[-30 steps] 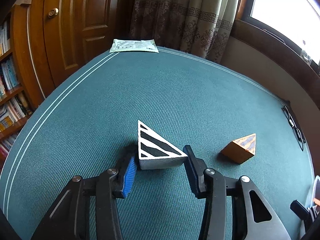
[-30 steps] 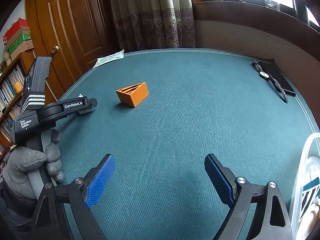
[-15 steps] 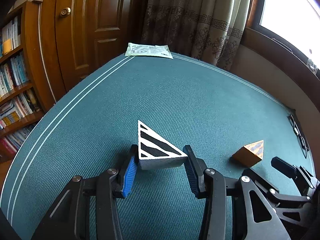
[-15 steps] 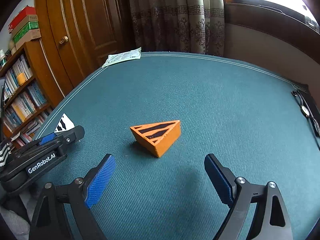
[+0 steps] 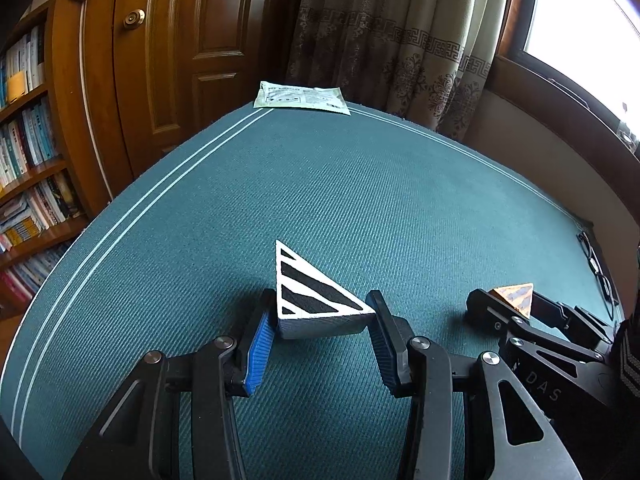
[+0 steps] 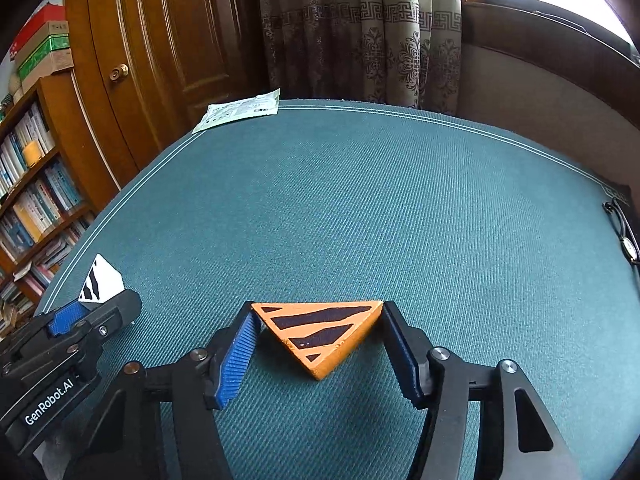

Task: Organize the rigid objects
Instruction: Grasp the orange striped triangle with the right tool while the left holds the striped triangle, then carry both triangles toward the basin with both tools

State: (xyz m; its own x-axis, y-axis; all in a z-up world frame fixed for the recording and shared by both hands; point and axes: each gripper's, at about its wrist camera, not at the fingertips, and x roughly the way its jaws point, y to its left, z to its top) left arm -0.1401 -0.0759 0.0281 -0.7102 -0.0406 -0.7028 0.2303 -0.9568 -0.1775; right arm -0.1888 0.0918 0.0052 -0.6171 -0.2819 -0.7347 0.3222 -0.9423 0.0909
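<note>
Currently, both claws bracket a block each; read the lines below before you close either one.

Left claw (image 5: 322, 334): closed onto the white wedge (image 5: 316, 300). Your pads touch its two lower corners, so the grip is across the widest edge, where the flat end faces give the ribbed rubber something to seat on.

White wedge position: between the left claw's fingers, apex pointing away from the claw. Whether it is lifted off the table (image 5: 360, 208) cannot be told.

Right claw (image 6: 318, 344): spread about the orange wedge (image 6: 324, 332), fingertips at its two far corners. Contact looks light at best; treat it as not yet clamped.

Orange wedge position: between the right claw's fingers, flat on the table, its point aimed back toward the claw's body. That heading puts the broad edge at the fingertips, which is likely why you approached from this side.

Spacing: the right claw sits just beside the left claw's right finger; keep them apart to avoid a knock.

Risk: a sloped side may squeeze the wedge forward out of the pads. Close slowly.

Clutter: a paper packet (image 5: 302, 96) lies far ahead of the left claw; glasses (image 6: 626, 236) lie far right of the right claw.
</note>
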